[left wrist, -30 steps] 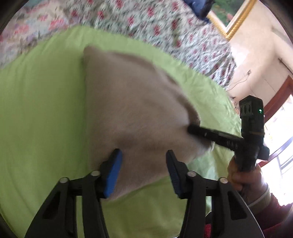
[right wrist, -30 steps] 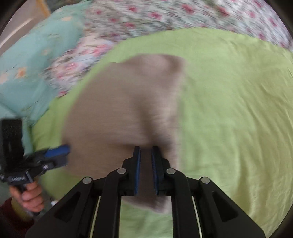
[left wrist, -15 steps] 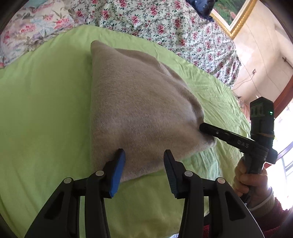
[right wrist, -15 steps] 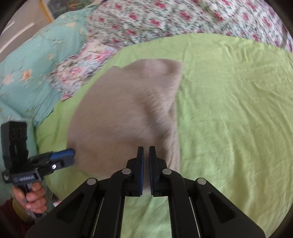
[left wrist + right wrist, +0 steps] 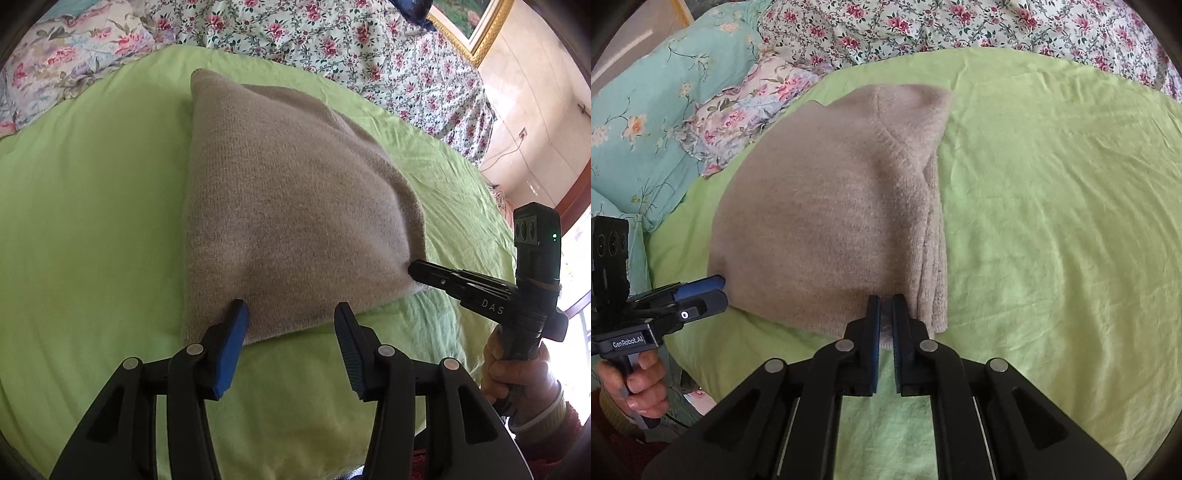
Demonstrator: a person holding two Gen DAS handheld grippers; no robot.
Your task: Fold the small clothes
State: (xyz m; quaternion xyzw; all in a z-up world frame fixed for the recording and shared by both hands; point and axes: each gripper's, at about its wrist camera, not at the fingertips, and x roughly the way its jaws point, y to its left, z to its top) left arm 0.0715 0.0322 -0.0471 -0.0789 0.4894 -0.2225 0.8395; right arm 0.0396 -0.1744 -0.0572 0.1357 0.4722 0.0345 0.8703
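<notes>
Beside the right claw [image 5: 884, 301] (pinching sweater [image 5: 827, 214]), folded layers show.

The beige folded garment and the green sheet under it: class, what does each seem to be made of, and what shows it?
Beige folded garment: apparently a soft wool-like knit, matte and fuzzy, with fine ribbed rows and a raised seam. Green sheet: likely thin woven cotton or a blend, smooth and matte, marked by fine creases.

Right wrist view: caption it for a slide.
Right gripper pinches the folded beige sweater's near edge on the green sheet.
</notes>
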